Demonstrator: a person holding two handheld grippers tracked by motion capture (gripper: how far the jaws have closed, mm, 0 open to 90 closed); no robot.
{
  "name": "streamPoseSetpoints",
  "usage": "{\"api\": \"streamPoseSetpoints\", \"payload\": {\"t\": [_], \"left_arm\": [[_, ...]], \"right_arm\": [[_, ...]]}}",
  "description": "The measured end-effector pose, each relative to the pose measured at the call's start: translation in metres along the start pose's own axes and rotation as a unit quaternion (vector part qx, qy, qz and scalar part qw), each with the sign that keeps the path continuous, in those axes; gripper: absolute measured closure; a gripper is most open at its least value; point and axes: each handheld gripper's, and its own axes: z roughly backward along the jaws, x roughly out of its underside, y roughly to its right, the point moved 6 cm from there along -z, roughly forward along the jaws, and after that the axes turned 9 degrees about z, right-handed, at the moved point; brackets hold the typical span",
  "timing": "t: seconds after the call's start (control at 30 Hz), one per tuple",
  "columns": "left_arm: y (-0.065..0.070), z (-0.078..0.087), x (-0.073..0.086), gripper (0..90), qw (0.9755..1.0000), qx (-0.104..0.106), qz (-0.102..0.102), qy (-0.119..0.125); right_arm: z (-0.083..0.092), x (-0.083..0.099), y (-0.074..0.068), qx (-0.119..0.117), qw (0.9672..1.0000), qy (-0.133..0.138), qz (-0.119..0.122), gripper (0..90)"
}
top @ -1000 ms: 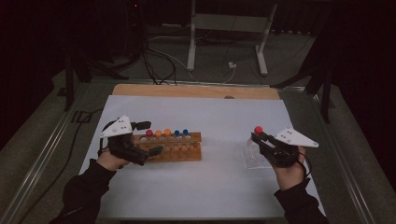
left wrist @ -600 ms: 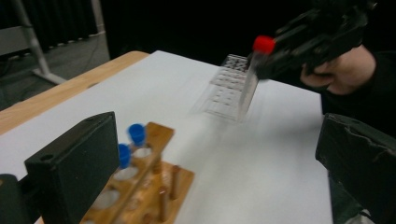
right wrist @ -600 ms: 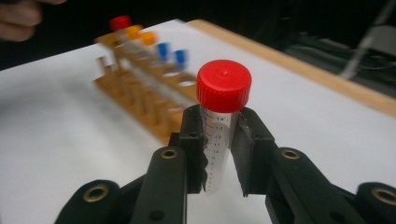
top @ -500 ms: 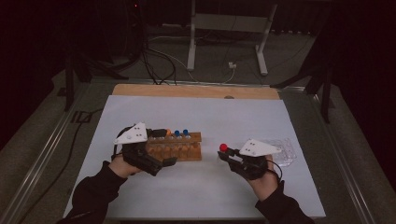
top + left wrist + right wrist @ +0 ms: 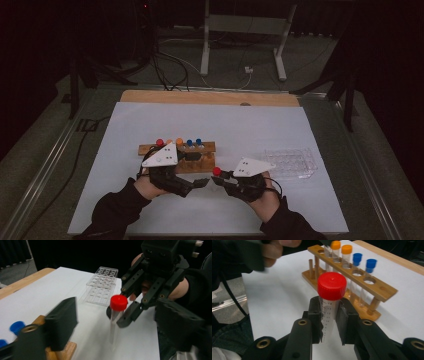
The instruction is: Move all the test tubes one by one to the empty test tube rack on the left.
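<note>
Black pads of my right gripper (image 5: 329,322) are pressed on both sides of a clear plastic test tube with a red screw cap (image 5: 331,287), just under the cap, and the tube stands upright between them. I hold it above the white sheet (image 5: 260,125) that covers the table, in front of the wooden test tube rack (image 5: 200,164). My left gripper (image 5: 204,182) points toward this tube from the other side; its jaws have just been closing, they are apart now, and nothing is between them. In the left gripper view the red cap stands between my two blurred jaws but farther off, not touching them. Tubes with orange caps (image 5: 342,249) and blue caps (image 5: 364,260) stand in the rack. A clear plastic tray with round wells (image 5: 292,162) lies to the right of my right hand.
</note>
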Motion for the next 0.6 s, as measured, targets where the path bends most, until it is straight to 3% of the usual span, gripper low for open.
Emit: {"api": "streamPoseSetpoints", "payload": {"t": [0.27,0.6], "left_arm": [[0.003,-0.010,0.003,48.6,1.0000,0.005,-0.005,-0.006],[0.006,-0.017,0.006,65.9,0.9995,0.007,-0.022,-0.021]], "right_arm": [[-0.005,-0.003,-0.008,-0.013,0.9999,-0.001,0.005,74.7],[-0.004,-0.003,-0.007,-0.009,0.9999,0.001,0.005,74.7]]}}
